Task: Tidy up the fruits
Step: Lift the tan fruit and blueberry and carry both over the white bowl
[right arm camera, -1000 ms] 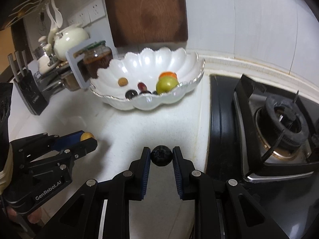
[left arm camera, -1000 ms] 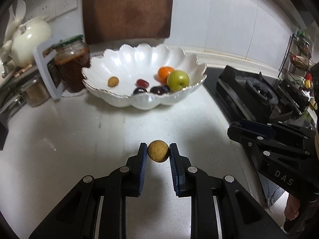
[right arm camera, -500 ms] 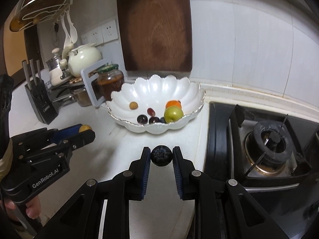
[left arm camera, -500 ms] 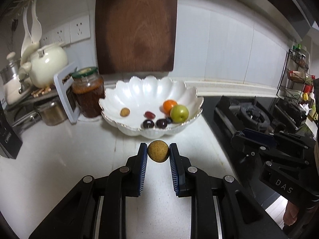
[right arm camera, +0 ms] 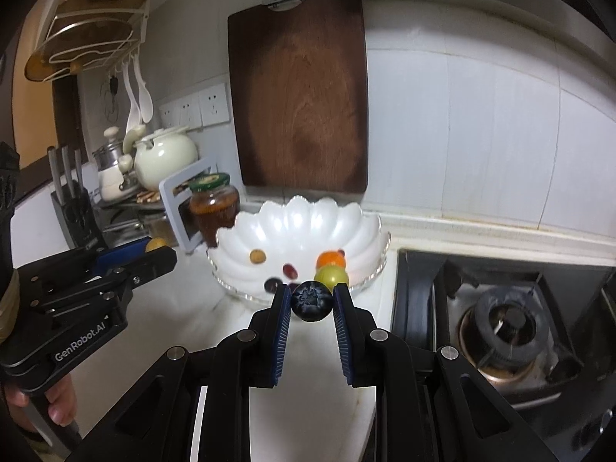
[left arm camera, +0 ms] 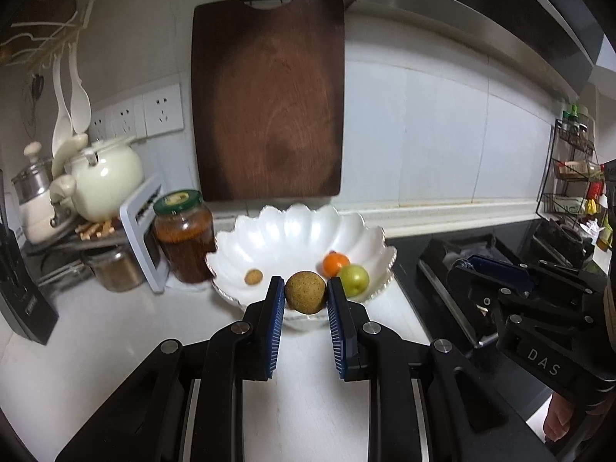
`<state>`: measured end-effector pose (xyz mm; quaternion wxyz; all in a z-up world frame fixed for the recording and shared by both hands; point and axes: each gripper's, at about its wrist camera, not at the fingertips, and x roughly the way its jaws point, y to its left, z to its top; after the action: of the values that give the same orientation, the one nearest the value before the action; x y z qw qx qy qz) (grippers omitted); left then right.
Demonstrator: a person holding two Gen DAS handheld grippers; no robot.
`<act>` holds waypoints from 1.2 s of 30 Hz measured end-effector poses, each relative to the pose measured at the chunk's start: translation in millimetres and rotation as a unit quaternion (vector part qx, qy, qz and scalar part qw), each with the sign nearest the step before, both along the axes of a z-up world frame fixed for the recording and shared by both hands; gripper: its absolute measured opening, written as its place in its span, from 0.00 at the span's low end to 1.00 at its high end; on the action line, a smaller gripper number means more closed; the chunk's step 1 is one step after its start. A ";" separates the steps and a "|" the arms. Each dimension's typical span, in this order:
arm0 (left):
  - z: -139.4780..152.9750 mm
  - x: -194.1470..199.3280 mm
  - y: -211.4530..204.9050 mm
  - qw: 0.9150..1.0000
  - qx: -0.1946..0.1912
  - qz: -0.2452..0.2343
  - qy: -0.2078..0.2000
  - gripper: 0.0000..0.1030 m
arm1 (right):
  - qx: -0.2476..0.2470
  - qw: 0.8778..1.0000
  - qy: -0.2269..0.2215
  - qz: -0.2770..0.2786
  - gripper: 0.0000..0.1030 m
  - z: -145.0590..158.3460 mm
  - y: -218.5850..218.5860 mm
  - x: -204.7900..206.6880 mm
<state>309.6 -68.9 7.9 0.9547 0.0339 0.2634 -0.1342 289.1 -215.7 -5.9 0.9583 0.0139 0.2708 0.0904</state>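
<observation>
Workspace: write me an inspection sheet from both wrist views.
Surface: white countertop, gas stove at its right.
Job's things: scalloped white bowl holds an orange, a green fruit, a small tan fruit and dark red fruits.
Clutter: jar, teapot, knife block.
Grippers: left gripper shut on a brown fruit; right gripper shut on a dark fruit.
Cables: nothing seen.
Surroundings: cutting board on tiled wall, sockets.
</observation>
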 end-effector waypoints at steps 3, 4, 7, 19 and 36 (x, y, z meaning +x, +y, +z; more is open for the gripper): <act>5.7 9.8 1.7 1.000 -0.003 0.004 -0.002 0.22 | 0.002 1.000 -0.006 0.000 0.24 4.7 1.4 8.6; 6.8 11.2 2.0 1.000 -0.004 0.005 -0.002 0.22 | 0.004 1.000 -0.008 -0.001 0.24 6.3 1.7 11.8; 10.0 23.3 3.1 1.000 -0.004 0.006 -0.003 0.22 | 0.007 1.000 -0.013 0.000 0.24 10.5 2.9 22.2; 9.3 74.6 6.9 1.000 0.001 0.009 0.016 0.22 | 0.008 1.000 -0.008 0.000 0.24 15.2 8.7 74.5; -10.3 163.3 -0.3 0.995 0.013 0.006 0.095 0.22 | 0.005 0.997 0.071 -0.002 0.24 -3.0 11.6 168.3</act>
<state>473.0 -69.2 -2.4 0.9256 0.0320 0.3547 -0.1281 457.4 -204.1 -9.0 0.9368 0.0256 0.3375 0.0887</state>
